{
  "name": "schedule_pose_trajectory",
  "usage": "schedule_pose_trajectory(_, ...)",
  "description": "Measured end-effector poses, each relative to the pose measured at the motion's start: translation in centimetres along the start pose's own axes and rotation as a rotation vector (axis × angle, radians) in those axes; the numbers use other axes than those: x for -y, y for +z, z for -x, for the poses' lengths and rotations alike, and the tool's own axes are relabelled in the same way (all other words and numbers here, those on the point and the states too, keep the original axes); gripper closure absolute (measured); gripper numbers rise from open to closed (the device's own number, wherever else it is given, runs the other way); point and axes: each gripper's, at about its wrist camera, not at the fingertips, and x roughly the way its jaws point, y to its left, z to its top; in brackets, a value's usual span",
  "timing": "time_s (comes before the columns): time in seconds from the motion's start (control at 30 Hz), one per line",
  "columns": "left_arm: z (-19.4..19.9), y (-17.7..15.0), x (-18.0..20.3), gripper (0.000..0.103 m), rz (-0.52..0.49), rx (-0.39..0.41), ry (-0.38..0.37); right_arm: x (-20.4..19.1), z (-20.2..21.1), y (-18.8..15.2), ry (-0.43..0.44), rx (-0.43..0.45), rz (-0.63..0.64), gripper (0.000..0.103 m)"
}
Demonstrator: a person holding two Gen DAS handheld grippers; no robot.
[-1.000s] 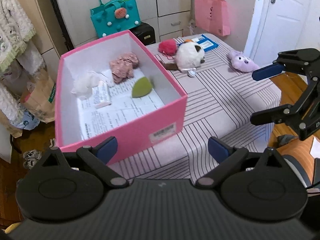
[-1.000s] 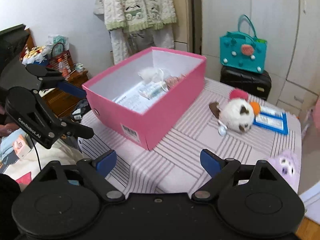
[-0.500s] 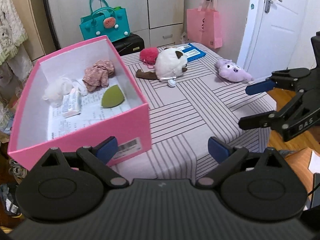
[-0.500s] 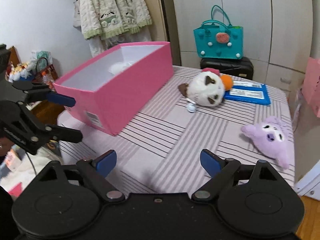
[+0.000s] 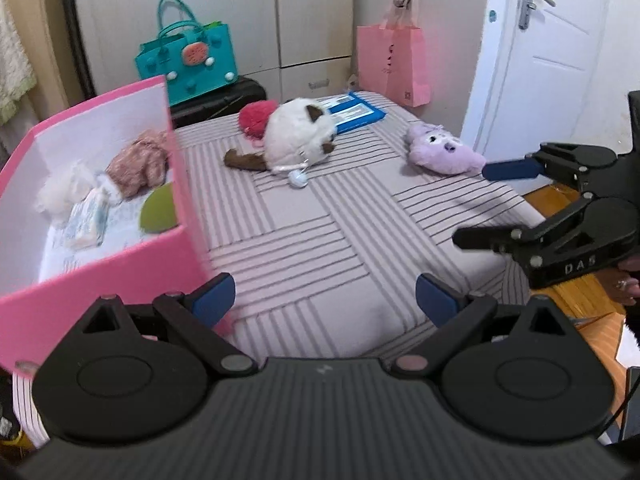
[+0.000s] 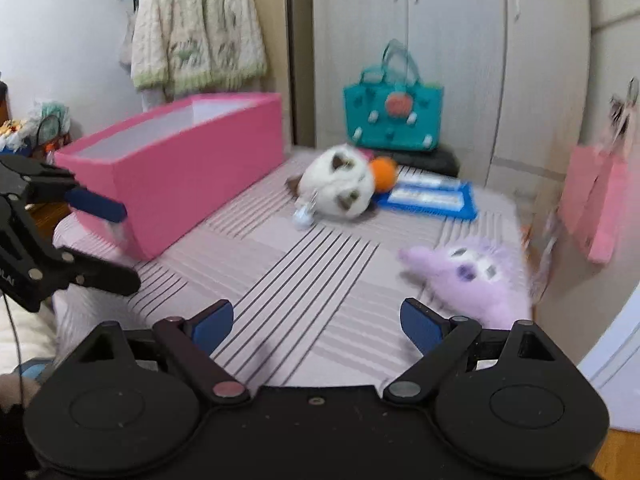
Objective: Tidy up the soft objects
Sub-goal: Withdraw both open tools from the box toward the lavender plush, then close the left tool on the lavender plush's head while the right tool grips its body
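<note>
Hovering over a striped table (image 5: 320, 248), the left gripper (image 5: 325, 302) and right gripper (image 6: 317, 322) are both spread wide, empty, near a pink box (image 5: 100, 276), white cat toy (image 5: 300, 136) and purple toy (image 6: 476, 276).

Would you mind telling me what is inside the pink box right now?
The pink box holds a pink fabric bundle, white fluff, a small packet and a green pad; its near wall hides the rest.

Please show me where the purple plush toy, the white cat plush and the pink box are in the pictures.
purple plush toy (image 6: 474, 276): right wrist view, on its face below the eyes.
white cat plush (image 5: 298, 136): left wrist view, on its white body.
pink box (image 6: 192, 184): right wrist view, on its long outer wall.
</note>
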Motion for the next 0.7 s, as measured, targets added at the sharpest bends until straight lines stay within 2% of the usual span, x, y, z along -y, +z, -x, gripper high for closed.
schedule_pose_trajectory(0.07,-0.3,0.7,0.4,0.005,-0.018,0.005,-0.009,0.7,0.7,0.0,-0.018,0.055,-0.014,0.01)
schedule_pose_trajectory(0.13,0.1,1.6,0.5,0.005,-0.029,0.045,-0.003,1.4,1.3,0.1,-0.011,0.084,-0.013,0.01)
schedule_pose_trajectory(0.27,0.5,3.7,0.8,0.005,-0.007,0.112,-0.039,2.8,1.1,0.4,-0.08,0.098,-0.023,0.01)
schedule_pose_trajectory(0.33,-0.3,4.6,1.3,0.005,0.003,0.1,-0.063,3.9,0.6,0.3,-0.074,0.084,-0.053,0.011)
schedule_pose_trajectory(0.43,-1.7,5.3,1.8,0.005,0.037,0.062,-0.103,5.5,0.4,0.0,-0.088,0.135,-0.106,0.011)
schedule_pose_trajectory(0.5,-2.7,5.6,2.2,0.005,0.052,0.04,-0.122,6.0,0.0,-0.1,-0.101,0.135,-0.114,0.011)
schedule_pose_trajectory(0.6,-3.6,6.2,3.2,0.005,0.021,0.059,-0.103,6.3,-1.0,-0.3,-0.146,0.114,-0.066,0.011)
schedule_pose_trajectory(0.7,-4.4,6.8,3.8,0.005,-0.003,0.097,-0.085,7.0,-1.8,-0.7,-0.146,0.097,-0.053,0.011)
